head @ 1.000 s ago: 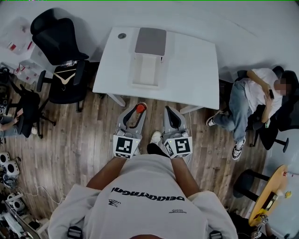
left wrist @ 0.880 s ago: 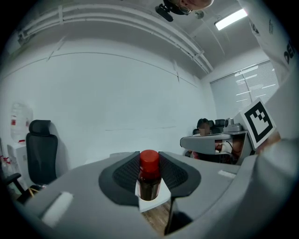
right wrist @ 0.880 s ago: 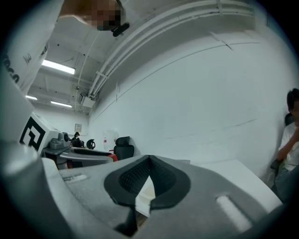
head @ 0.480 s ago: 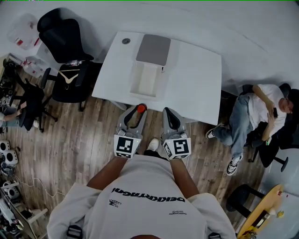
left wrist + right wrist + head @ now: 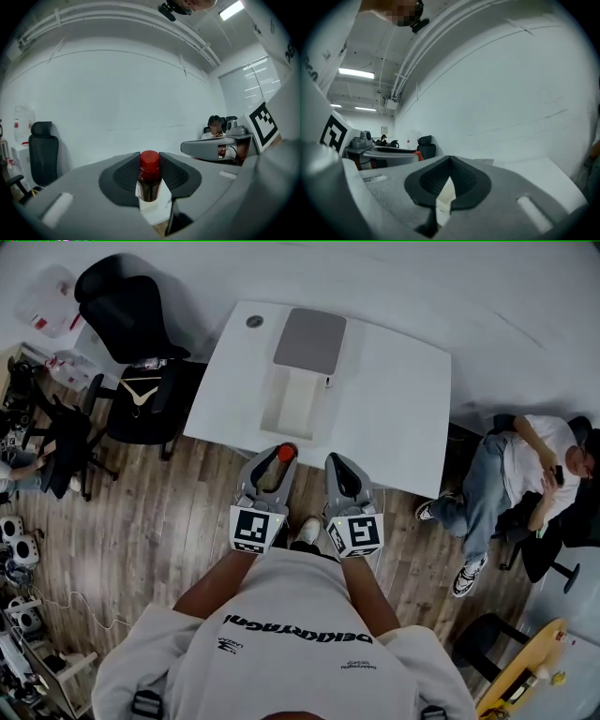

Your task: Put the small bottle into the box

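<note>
The small bottle (image 5: pixel 286 453), dark with a red cap, stands upright between the jaws of my left gripper (image 5: pixel 281 459), which is shut on it. In the left gripper view the bottle (image 5: pixel 150 180) fills the gap between the black pads (image 5: pixel 123 177). It is held just short of the front edge of the white table (image 5: pixel 394 399). On the table lies the open white box (image 5: pixel 298 399), its grey lid (image 5: pixel 309 338) folded back at the far end. My right gripper (image 5: pixel 337 465) is beside the left one, shut with nothing in it; its tips (image 5: pixel 450 161) meet.
Black office chairs (image 5: pixel 131 324) stand left of the table. A seated person (image 5: pixel 511 465) is at the right. A small round object (image 5: pixel 254 322) lies at the table's far left corner. Clutter lines the left floor edge (image 5: pixel 19 549).
The table and box have come closer in the head view, and both grippers have moved forward to the table's front edge. The bottle stays gripped in the left gripper.
</note>
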